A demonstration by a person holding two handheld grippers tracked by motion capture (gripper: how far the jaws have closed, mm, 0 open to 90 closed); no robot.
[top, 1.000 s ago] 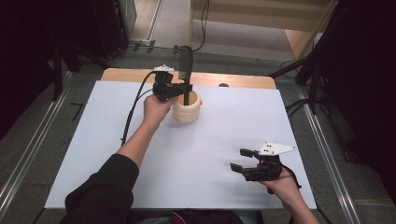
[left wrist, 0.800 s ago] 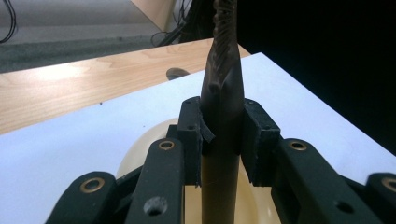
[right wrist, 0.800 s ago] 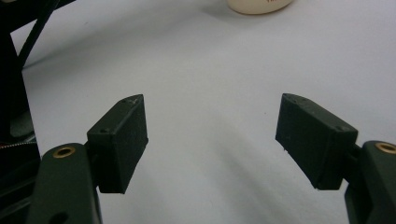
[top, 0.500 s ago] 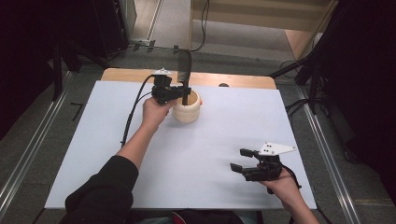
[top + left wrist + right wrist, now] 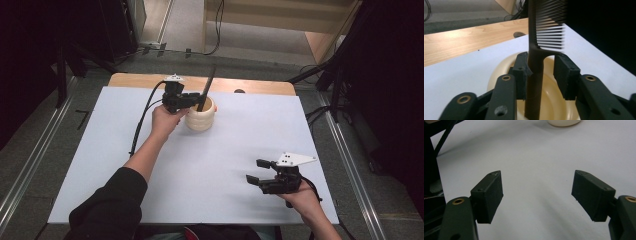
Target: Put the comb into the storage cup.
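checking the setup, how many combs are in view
1: a black plastic comb standing upright in the cream ribbed round cup at the far middle of the white table, between the left gripper's just-opened jaws. The cup's inside is partly hidden.

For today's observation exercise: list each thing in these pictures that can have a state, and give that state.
Comb: upright, handle down inside the cup, teeth up.
Cup: upright, comb inside.
Left gripper: jaws just been opening, one pad off the handle.
Right gripper: open, nothing between its jaws.

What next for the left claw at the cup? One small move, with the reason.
Probably draw the left claw back from the comb. Its jaws have just been opening; the comb stands in the cup, one pad clear of it.
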